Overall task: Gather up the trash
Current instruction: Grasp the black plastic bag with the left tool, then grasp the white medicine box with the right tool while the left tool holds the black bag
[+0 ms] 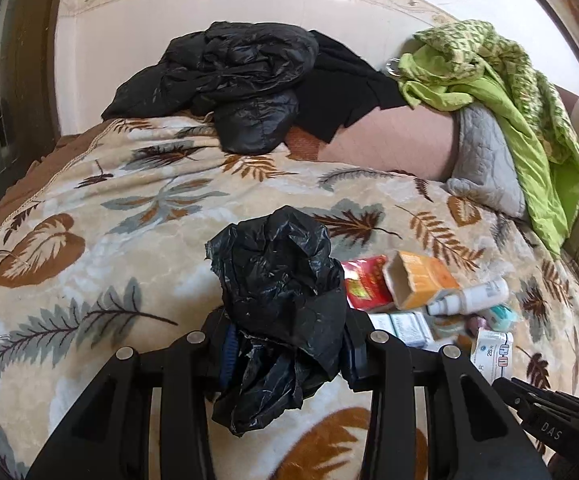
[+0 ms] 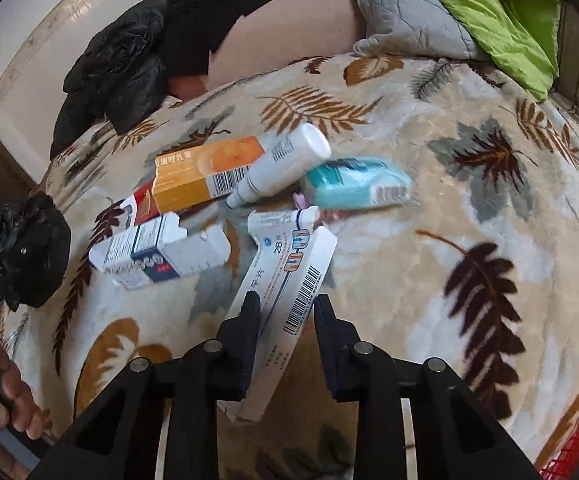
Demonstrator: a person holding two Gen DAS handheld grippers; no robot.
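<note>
The left gripper clamped a crumpled black plastic bag over the leaf-patterned bed blanket. The right gripper had its fingers apart around a flattened white cardboard medicine box lying nearest on the blanket; closing squarely across its width would likely avoid slipping.

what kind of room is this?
Probably a bedroom, with the work done on a bed: a leaf-print blanket covers the surface, a grey pillow and heaped black jacket lie at the far side, against a tiled wall.
</note>
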